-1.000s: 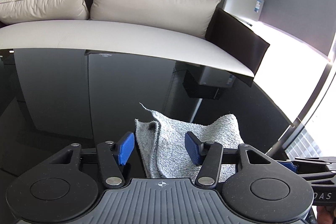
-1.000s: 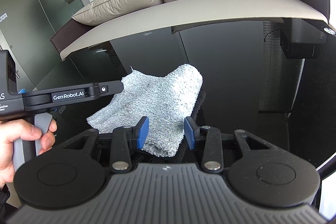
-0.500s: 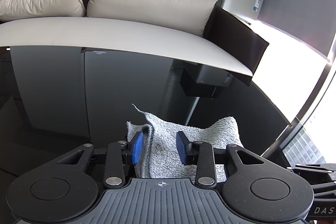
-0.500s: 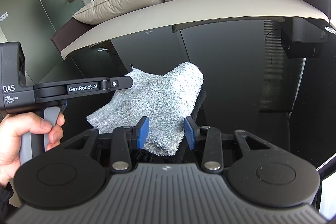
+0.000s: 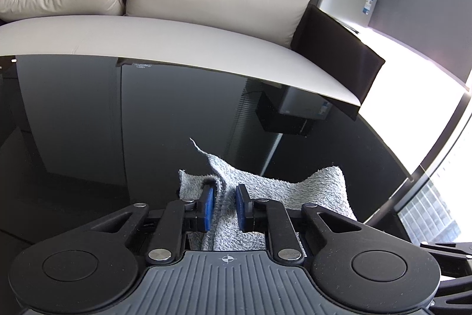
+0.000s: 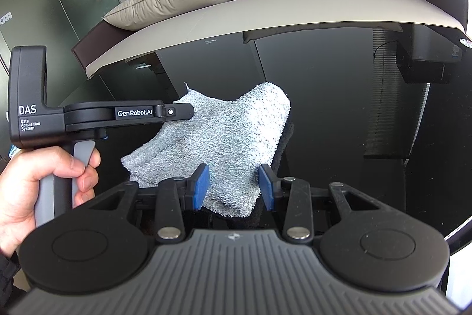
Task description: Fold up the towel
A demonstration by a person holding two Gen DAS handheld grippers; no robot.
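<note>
1. From the left wrist view I see my left tongs (image 5: 224, 207) closing on a raised fold of the towel (image 5: 295, 194). The blue pads (image 5: 209, 207) pinch the cloth between them, and the grey pile hides where the pads meet.
2. The towel lies rumpled on the black glossy surface (image 5: 88, 138). One corner sticks up as a thin point (image 5: 194, 142) past the left tongs. The near part of the towel runs under the tong housing, so I cannot see its near edge from here.
3. In the right wrist view my right tongs (image 6: 233, 189) stand part open. The towel's near edge (image 6: 230, 197) sits between the blue pads, and I see a gap on each side. I cannot tell for sure whether either pad touches the cloth.
4. The right view shows the left tool from the side. Its black arm (image 6: 132, 114) reaches to the towel's left top corner, and the tips are lost against the cloth.
5. A hand (image 6: 38, 182) holds the grey handle at the left edge. The frame cuts off the wrist and sleeve.
6. The surface mirrors the room strongly, so its far edge is hard to pick out. A sofa (image 5: 147, 40) with beige cushions stands behind it.
7. At the lower right corner of the left view a black part of the other tool (image 5: 448, 250) pokes in, mostly cut off.
8. A dark patch (image 6: 283, 143) shows along the towel's right side; I cannot tell if it is shadow or reflection.
</note>
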